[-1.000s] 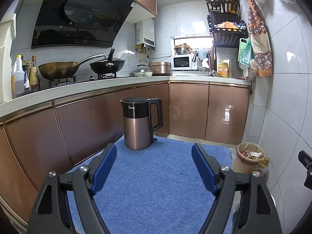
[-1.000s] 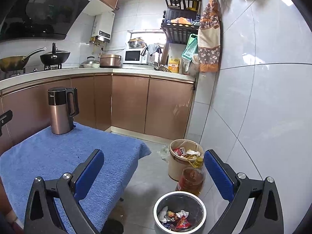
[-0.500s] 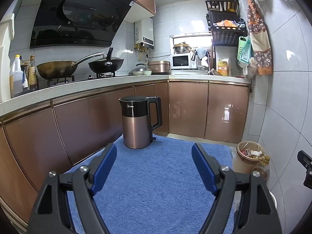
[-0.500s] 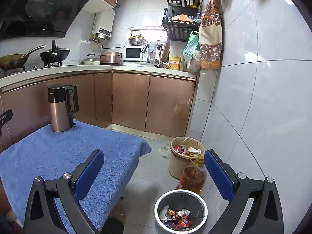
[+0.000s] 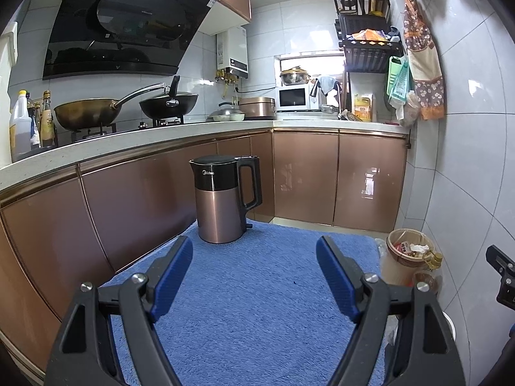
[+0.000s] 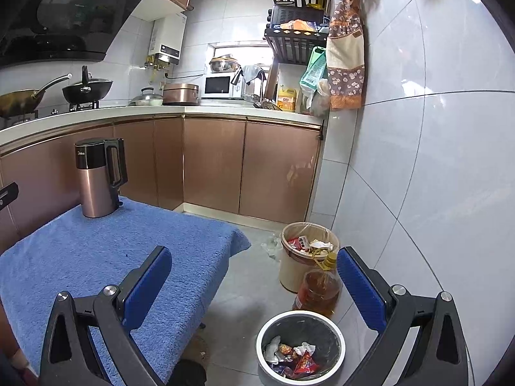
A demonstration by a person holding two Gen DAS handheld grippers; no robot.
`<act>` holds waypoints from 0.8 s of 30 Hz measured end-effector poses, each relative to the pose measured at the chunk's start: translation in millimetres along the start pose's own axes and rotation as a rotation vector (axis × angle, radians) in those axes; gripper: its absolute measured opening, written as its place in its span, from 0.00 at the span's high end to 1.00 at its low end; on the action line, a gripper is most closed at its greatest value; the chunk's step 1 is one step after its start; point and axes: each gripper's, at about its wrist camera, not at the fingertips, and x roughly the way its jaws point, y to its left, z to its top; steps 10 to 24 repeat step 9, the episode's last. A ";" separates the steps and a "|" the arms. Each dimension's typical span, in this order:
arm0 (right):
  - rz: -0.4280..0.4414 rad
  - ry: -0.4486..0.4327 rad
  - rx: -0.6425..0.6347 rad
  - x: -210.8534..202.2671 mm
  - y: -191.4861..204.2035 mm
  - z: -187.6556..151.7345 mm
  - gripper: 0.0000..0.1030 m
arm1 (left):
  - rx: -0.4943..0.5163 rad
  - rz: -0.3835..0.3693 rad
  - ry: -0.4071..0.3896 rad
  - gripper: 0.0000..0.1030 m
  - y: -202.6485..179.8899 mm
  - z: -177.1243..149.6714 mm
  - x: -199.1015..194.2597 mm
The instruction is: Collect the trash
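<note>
A round grey trash bin (image 6: 334, 334) stands on the floor below my right gripper (image 6: 254, 276), with wrappers and crumpled paper (image 6: 291, 358) inside. My right gripper is open and empty, above the floor beside the table. My left gripper (image 5: 254, 265) is open and empty, held over the blue towel-covered table (image 5: 257, 305). No loose trash shows on the towel.
A copper and black electric kettle (image 5: 223, 197) stands at the table's far end. A tan bin full of rubbish (image 6: 309, 257) and an oil bottle (image 6: 318, 289) stand by the white tiled wall. Brown cabinets and a cluttered counter run along the left and back.
Both grippers drifted slightly; the right wrist view tilted a little so the grey bin sits higher and fuller in frame. Both stay open and empty.
</note>
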 end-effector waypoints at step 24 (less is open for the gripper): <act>-0.010 0.005 0.012 3.7 -3.0 -3.1 0.00 | 0.003 -0.023 -0.002 0.24 -0.8 0.4 -0.4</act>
